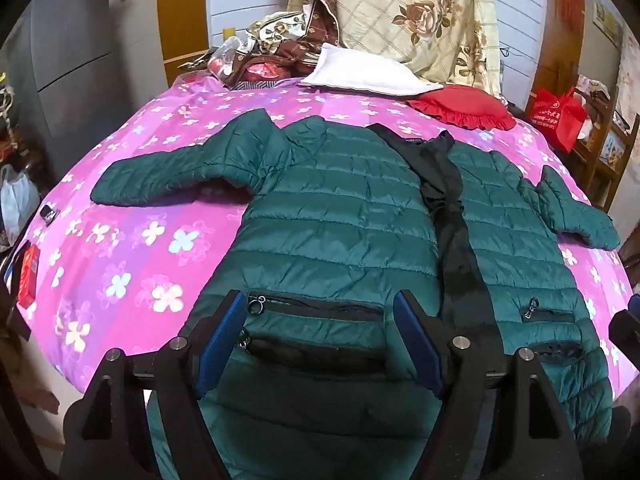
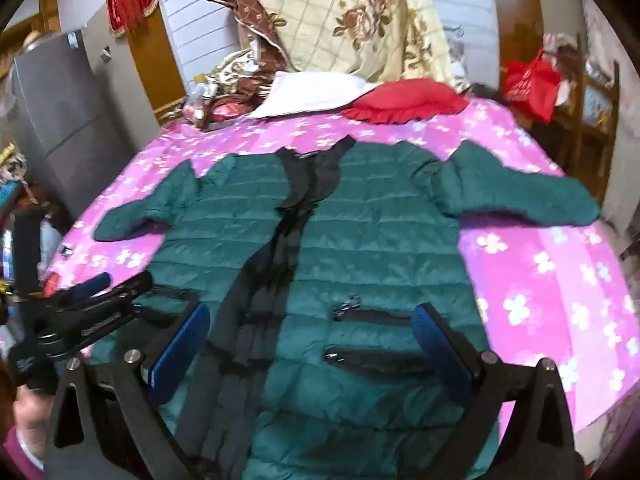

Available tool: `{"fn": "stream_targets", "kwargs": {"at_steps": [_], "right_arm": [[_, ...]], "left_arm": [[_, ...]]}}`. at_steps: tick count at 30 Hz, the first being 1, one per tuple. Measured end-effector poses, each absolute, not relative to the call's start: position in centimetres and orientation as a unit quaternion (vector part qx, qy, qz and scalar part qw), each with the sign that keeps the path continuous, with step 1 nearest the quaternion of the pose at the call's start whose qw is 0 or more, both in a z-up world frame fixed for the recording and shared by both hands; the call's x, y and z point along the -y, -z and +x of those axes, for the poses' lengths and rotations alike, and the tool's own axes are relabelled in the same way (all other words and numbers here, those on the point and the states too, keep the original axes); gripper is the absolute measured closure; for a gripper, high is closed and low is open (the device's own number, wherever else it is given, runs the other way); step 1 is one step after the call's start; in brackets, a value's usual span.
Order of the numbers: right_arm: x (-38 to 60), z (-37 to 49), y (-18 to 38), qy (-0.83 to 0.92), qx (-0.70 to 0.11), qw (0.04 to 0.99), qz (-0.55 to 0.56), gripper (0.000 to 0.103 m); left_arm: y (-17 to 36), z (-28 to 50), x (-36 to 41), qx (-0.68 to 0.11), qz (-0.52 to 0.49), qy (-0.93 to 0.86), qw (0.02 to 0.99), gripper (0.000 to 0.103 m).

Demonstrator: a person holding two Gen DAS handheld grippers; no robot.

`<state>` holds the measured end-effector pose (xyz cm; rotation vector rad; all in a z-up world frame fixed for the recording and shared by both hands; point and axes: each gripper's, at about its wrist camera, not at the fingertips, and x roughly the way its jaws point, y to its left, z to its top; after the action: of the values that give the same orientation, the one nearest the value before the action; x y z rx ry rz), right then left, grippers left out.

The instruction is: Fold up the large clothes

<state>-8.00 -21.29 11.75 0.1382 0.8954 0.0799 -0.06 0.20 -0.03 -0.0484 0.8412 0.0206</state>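
Green jacket [image 1: 340, 216]: lying open and flat, sleeves spreading left and right, hem nearest.
Bedspread [image 1: 132, 240]: showing bare pink room on both sides.
Left gripper [image 1: 320, 344]: hovering spread over the left pocket.
Right gripper [image 2: 312, 344]: hovering spread wide over the right pocket.

Quilted glossy jacket [image 1: 332, 216], soft floral cotton bedspread [image 1: 160, 200]

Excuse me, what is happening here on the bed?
A person holds two grippers above a green puffer jacket spread front-up on the pink flowered bedsheet, sleeves out, front open on its black lining. The left gripper and the right gripper are both open near the hem, gripping nothing. Folding has not begun.
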Motion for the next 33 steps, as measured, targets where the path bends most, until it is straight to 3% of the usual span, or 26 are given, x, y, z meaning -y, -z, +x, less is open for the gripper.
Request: {"fn": "stream_targets", "kwargs": {"at_steps": [33], "right_arm": [[21.9,-6.7,-9.1,0.023,-0.446,0.894,0.049,0.0]], "left_arm": [[0.1,0.2,0.9,-0.416,-0.035,-0.001,0.909,0.047]]}}
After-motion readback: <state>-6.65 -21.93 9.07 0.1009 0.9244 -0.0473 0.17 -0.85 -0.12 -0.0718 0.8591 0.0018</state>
